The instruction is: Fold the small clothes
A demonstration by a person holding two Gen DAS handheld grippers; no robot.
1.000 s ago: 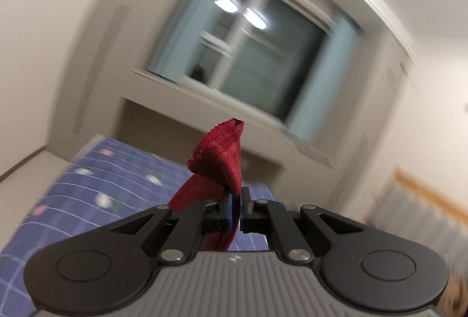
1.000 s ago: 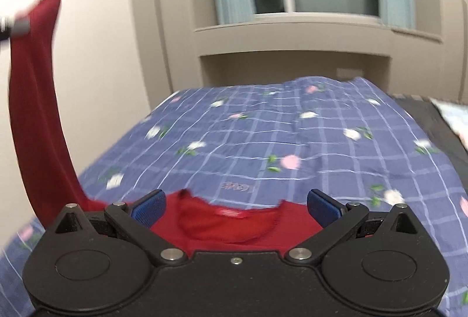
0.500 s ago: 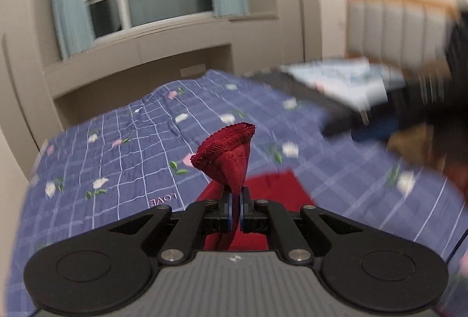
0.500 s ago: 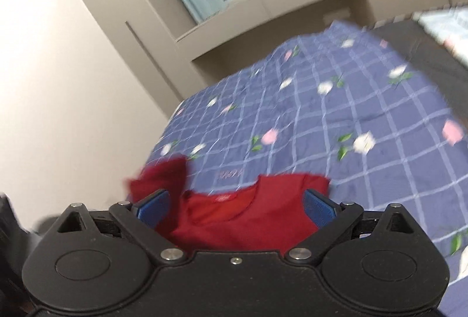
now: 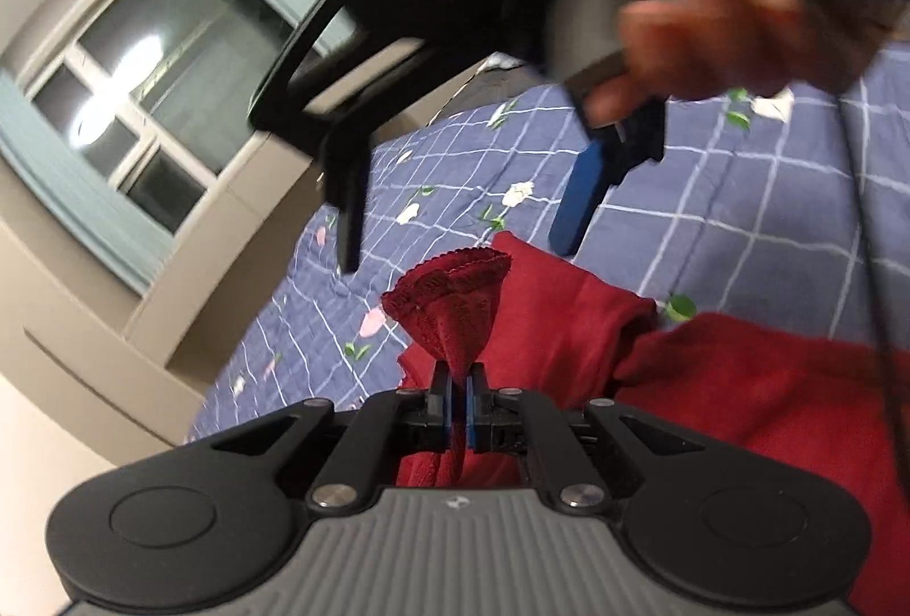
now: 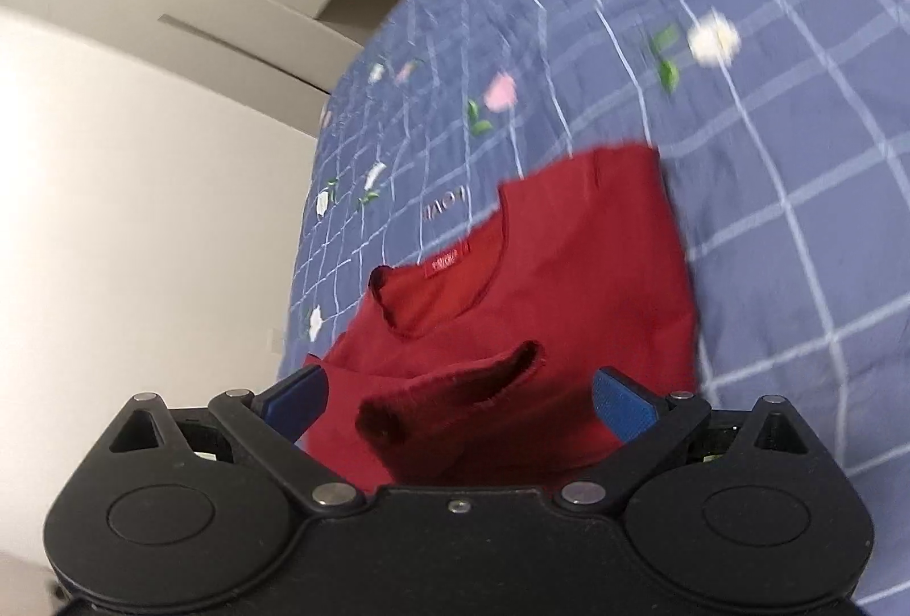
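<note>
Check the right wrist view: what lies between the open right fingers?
Between the right gripper fingers lies the red shirt's sleeve cuff, ungripped; shown in the right wrist view.

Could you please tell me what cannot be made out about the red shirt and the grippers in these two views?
- Red shirt: its lower hem, hidden below the right gripper body in the right wrist view.
- Sleeve cuff: the part pinched inside the left gripper, covered by its pads.
- The person's hand in the left wrist view: motion-blurred, finger grip unclear.
- Bedspread lettering near the collar: too small and blurred to read.
</note>
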